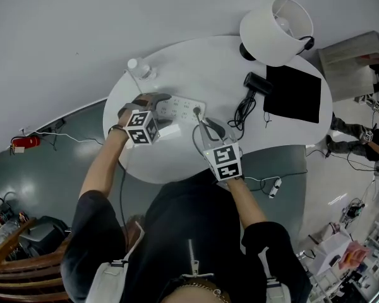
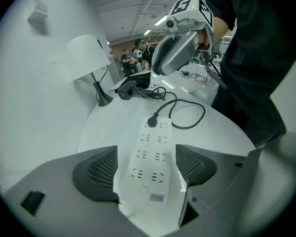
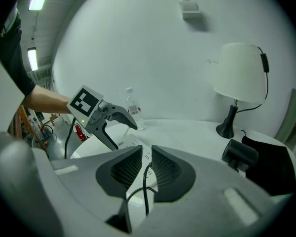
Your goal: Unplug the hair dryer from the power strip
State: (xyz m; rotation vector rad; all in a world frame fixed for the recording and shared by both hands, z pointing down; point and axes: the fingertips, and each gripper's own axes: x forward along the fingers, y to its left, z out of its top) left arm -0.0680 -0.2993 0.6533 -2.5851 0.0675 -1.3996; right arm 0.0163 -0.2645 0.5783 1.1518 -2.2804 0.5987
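Note:
A white power strip (image 1: 180, 108) lies on the round white table (image 1: 221, 68). A black plug (image 2: 152, 120) sits in a socket at the strip's far end. Its cord (image 2: 189, 115) loops away to the black hair dryer (image 1: 257, 83). My left gripper (image 2: 147, 151) is open, with its jaws to either side of the strip's near end (image 2: 153, 174). My right gripper (image 3: 147, 154) stands over the cord (image 3: 145, 181), which runs through the narrow gap between its jaws. The pads do not press on the cord. In the head view the left gripper (image 1: 161, 109) and the right gripper (image 1: 205, 124) are at opposite ends of the strip.
A white-shaded lamp (image 1: 276, 30) stands at the table's far side, with a black mat (image 1: 294, 93) beside the hair dryer. A small clear bottle (image 1: 141, 67) stands at the far left rim. Other people and tables (image 2: 133, 58) are in the background.

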